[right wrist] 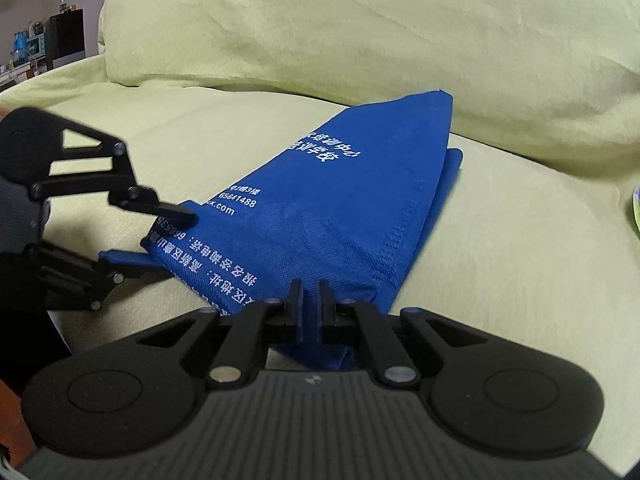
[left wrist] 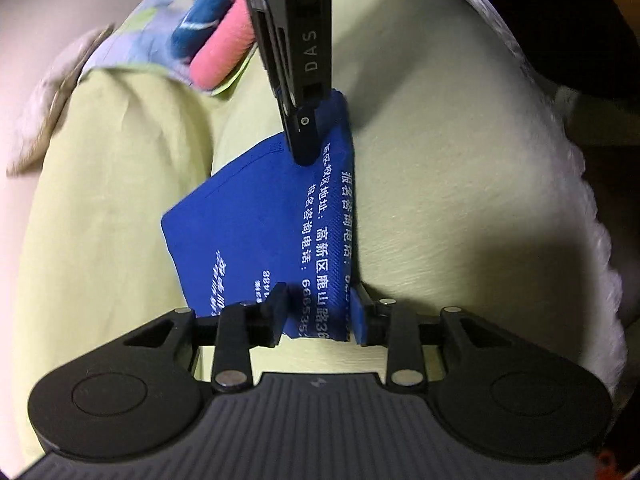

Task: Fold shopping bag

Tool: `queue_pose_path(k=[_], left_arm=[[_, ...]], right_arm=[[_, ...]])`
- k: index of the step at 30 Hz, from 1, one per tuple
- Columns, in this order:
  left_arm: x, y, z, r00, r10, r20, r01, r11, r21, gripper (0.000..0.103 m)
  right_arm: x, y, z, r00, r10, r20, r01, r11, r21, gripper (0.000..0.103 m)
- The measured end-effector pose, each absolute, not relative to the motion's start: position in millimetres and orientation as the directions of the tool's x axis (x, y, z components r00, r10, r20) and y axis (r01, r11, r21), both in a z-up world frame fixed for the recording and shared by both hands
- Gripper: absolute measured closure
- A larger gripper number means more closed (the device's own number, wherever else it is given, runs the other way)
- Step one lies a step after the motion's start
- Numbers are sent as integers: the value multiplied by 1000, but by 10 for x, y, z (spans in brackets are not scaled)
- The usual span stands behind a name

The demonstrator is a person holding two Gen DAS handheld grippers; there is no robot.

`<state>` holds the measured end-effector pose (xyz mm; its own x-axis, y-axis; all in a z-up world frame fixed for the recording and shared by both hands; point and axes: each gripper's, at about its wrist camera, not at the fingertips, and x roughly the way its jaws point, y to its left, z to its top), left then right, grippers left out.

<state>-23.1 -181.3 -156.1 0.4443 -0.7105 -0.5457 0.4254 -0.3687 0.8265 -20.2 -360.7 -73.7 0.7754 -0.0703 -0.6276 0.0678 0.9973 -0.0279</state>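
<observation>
Both tools, left (left wrist: 316, 312) and right (right wrist: 310, 304), clamped on bag (right wrist: 320, 216) edge over bed (right wrist: 500, 240). Mid-fold; next: carry edge across, lay flat.

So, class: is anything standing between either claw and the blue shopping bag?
Nothing visible. The left claw and the right claw both already grip the blue shopping bag, which lies on the green blanket.
</observation>
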Motion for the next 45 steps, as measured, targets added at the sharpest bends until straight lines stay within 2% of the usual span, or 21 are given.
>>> queue_pose_path(k=[3,4,6,9,11,13,15,20,23,24,29,33,37,41,45], left_arm=[[-92,-1833,-1447,378,-695,-612,475,-422,772,71],[-21,-1847,-1401,350,-688,-636,496,-440,749,71],[110,-1875,-1312,297,-670,-680,531,-476,701,71],[202,-1920,-1245,255,-652,-714,546,-513,662,71],[245,-1925,-1219,237,-647,-725,554,-523,648,71],[293,-1924,-1188,221,-645,-732,567,-526,634,71],[338,-1924,-1155,202,-642,-740,587,-525,616,71],[423,-1953,-1086,157,-629,-761,612,-543,575,71],[487,-2030,-1039,129,-615,-778,625,-559,546,71],[508,-2043,-1022,123,-612,-781,630,-560,538,70],[578,-2066,-966,98,-609,-787,683,-534,499,68],[628,-2128,-875,101,-593,-799,733,-498,463,70],[761,-2216,-740,91,-568,-818,771,-479,419,77],[931,-2284,-637,78,-546,-834,799,-466,380,78],[1062,-2323,-605,78,-537,-840,815,-451,364,78]], right_arm=[[-208,-3520,-736,783,-90,-616,35,994,-101,99],[-220,-3462,-731,787,-104,-609,3,986,-165,95],[-266,-3348,-705,800,-126,-587,-74,949,-305,82],[-395,-3277,-644,815,-45,-578,-253,870,-424,58],[-486,-3249,-656,802,14,-597,-381,782,-493,50],[-524,-3234,-793,788,-3,-616,-467,649,-600,50],[-542,-3268,-909,803,-10,-596,-497,540,-679,49],[-359,-3365,-895,786,-2,-618,-527,519,-672,50],[-277,-3415,-877,748,38,-662,-577,529,-622,64],[-270,-3421,-879,733,48,-678,-592,535,-603,74],[-172,-3506,-809,673,79,-736,-587,661,-467,76],[50,-3774,-630,592,187,-784,-528,825,-202,78],[314,-4215,-557,500,363,-786,-409,899,156,78],[555,-4713,-656,426,541,-725,-220,840,496,80],[670,-5011,-814,407,635,-657,-76,740,668,83]])
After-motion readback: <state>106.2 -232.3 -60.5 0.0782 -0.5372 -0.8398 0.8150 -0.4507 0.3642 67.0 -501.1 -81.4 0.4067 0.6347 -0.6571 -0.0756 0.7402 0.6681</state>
